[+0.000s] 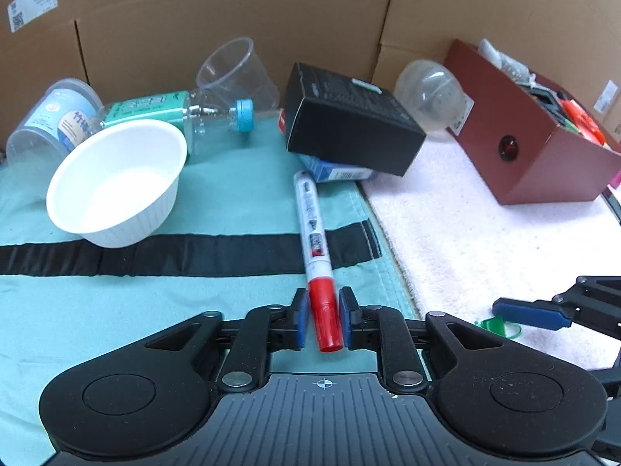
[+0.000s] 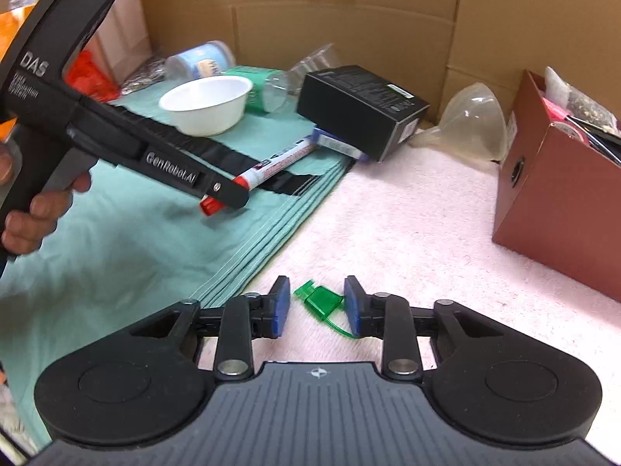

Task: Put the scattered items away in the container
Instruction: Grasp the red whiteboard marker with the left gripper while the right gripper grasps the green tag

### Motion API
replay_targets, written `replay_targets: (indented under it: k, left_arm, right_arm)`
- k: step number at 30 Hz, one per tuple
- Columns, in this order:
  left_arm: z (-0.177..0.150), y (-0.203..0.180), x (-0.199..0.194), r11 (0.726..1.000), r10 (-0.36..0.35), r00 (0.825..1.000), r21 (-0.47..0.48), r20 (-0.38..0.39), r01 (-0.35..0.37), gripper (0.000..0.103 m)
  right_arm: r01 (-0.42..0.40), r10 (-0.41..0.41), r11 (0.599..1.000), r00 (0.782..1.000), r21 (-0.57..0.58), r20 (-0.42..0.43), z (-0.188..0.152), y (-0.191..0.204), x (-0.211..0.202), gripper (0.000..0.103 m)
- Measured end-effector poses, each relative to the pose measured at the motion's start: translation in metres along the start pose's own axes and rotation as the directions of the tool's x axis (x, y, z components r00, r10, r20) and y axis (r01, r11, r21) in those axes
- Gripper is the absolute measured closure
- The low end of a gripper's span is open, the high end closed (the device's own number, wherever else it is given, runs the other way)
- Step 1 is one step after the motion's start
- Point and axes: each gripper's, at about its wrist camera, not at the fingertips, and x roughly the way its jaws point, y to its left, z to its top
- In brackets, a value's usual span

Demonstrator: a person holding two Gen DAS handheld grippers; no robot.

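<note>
A white marker with a red cap [image 1: 314, 233] lies lengthwise on the teal cloth [image 1: 233, 202]. My left gripper [image 1: 324, 312] is shut on its red cap, with a blue pad pressed against each side. Seen from the right wrist, that marker [image 2: 271, 169] sticks out from under the left gripper [image 2: 229, 198], which a hand holds. A small green plastic tag [image 2: 320, 297] lies on the white towel [image 2: 407, 225] between the pads of my right gripper [image 2: 317, 306]. That gripper is open, with a gap on the tag's left. The red-brown box [image 2: 562, 202] holding several items stands at the right.
On the cloth lie a white bowl [image 1: 116, 182], a clear bottle with a blue cap [image 1: 186, 116], a clear cup [image 1: 236, 70], a labelled tub [image 1: 54, 116] and a black box [image 1: 349, 124] resting on a blue packet. A clear dome [image 1: 431, 97] sits by the cardboard wall [image 1: 233, 11].
</note>
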Motion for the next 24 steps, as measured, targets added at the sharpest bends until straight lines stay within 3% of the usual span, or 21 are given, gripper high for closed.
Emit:
replay_targets:
  k: [1,2,11,15,16,17,19,24]
  left_arm:
    - [0.001,-0.002,0.0,1.0,0.014,1.0,0.002,0.013,-0.014,0.054]
    - [0.003,-0.004,0.002,1.0,0.022,1.0,0.007,0.019,-0.022,0.052]
    - [0.017,0.001,0.025,0.999,0.049,0.999,-0.02,0.004,-0.049,0.052]
    - [0.018,0.006,0.028,0.999,0.043,0.999,-0.032,0.009,-0.042,0.052]
    - [0.018,0.005,0.029,0.999,0.047,0.999,-0.026,0.008,-0.047,0.058]
    - [0.018,0.004,0.029,0.998,0.059,0.998,-0.015,0.007,-0.059,0.075]
    - [0.017,0.003,0.028,0.997,0.071,0.997,0.008,0.003,-0.071,0.088]
    - [0.009,-0.001,0.019,0.994,0.012,1.0,0.111,-0.027,-0.009,0.09]
  right_arm:
    - [-0.002,0.002,1.0,1.0,-0.011,0.001,0.0,0.0,-0.001,0.062]
    - [-0.003,0.003,1.0,1.0,-0.023,0.004,-0.001,-0.001,-0.002,0.061]
    - [-0.041,0.041,0.989,0.999,-0.141,-0.004,-0.004,-0.012,-0.004,0.063]
    - [-0.061,0.062,0.989,0.998,-0.132,0.005,0.001,-0.01,0.003,0.072]
    - [-0.065,0.066,0.991,0.998,-0.121,0.006,0.001,-0.009,0.005,0.078]
    - [-0.066,0.067,0.992,0.998,-0.106,0.007,0.002,-0.009,0.007,0.079]
    - [-0.051,0.052,0.997,0.999,-0.064,0.01,0.003,-0.012,0.008,0.08]
    - [0.038,-0.039,0.996,0.999,0.079,0.006,0.001,-0.03,0.005,0.08]
